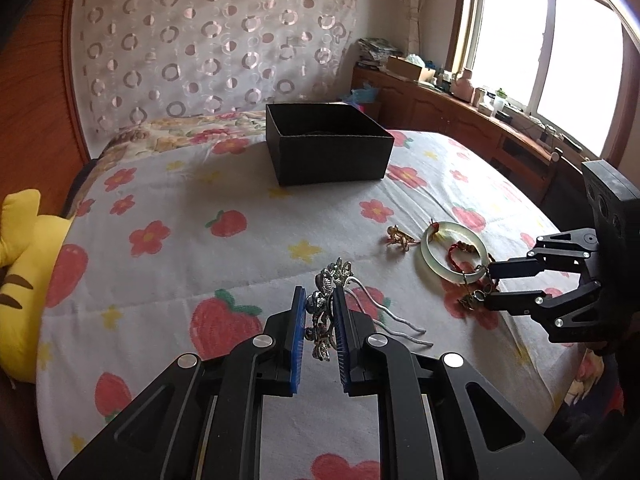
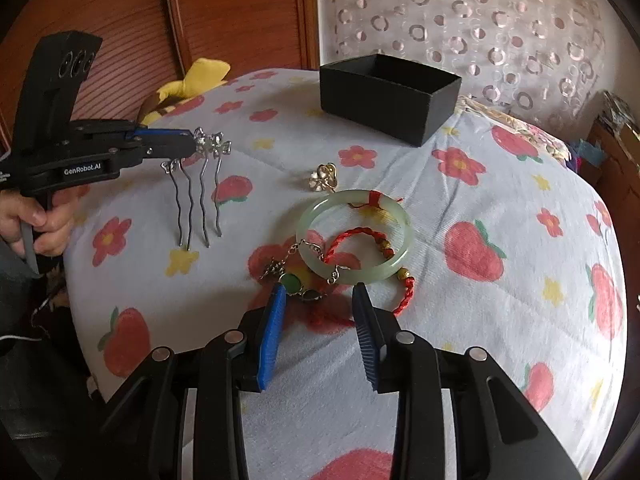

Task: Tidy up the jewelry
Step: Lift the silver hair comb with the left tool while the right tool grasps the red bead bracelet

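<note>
The left gripper (image 1: 318, 322) is clamping its blue pads onto the ornate top of a silver hair comb (image 1: 326, 292); in its own view only the bunched metalwork and two wavy prongs trailing to the right are showing. The right wrist view is giving the side look: the left gripper (image 2: 191, 145) at the upper left, a hand (image 2: 38, 220) squeezing its handle, and the hair comb (image 2: 200, 188) hanging with four prongs pointing down at the floral bedspread (image 2: 460, 216), tips close to or on the fabric.

The right gripper (image 2: 318, 296) is sitting at lower centre with its jaws partly apart, straddling a chain bracelet with a green stone (image 2: 292, 282); whether the pads are pressing on it is unclear. Just above, a jade bangle (image 2: 354, 236) is lying flat, a red cord bracelet (image 2: 384, 264) crossing it, a gold ring (image 2: 325, 178) beyond. The black box (image 2: 388, 96) is standing open toward the top. Only the left view is showing the window (image 1: 560, 52).
</note>
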A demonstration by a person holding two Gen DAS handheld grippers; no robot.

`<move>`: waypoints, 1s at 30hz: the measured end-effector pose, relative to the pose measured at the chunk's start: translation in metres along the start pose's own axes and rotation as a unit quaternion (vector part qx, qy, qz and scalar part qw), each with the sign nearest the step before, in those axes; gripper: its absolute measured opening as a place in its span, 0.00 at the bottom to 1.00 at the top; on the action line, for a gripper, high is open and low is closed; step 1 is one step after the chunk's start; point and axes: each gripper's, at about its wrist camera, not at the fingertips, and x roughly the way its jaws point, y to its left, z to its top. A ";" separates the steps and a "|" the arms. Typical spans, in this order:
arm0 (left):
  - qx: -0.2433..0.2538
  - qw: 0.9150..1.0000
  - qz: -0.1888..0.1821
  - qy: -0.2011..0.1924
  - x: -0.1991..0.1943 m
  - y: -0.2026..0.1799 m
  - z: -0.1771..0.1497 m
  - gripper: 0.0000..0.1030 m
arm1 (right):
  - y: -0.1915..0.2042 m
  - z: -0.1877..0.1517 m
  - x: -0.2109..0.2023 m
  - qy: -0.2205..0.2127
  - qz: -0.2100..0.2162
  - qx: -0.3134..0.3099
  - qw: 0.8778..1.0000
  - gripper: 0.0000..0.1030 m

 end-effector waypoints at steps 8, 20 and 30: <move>-0.001 1.000 0.000 0.000 0.001 -0.001 -0.001 0.12 | 0.016 -0.004 -0.002 0.007 0.004 -0.043 0.999 0.09; 0.000 1.000 0.000 -0.001 0.001 -0.001 -0.002 0.12 | 0.013 0.015 -0.043 -0.061 -0.004 -0.033 0.998 0.07; -0.001 1.000 -0.001 -0.002 0.001 -0.002 -0.002 0.12 | 0.001 0.048 -0.090 -0.120 -0.022 -0.032 0.992 0.08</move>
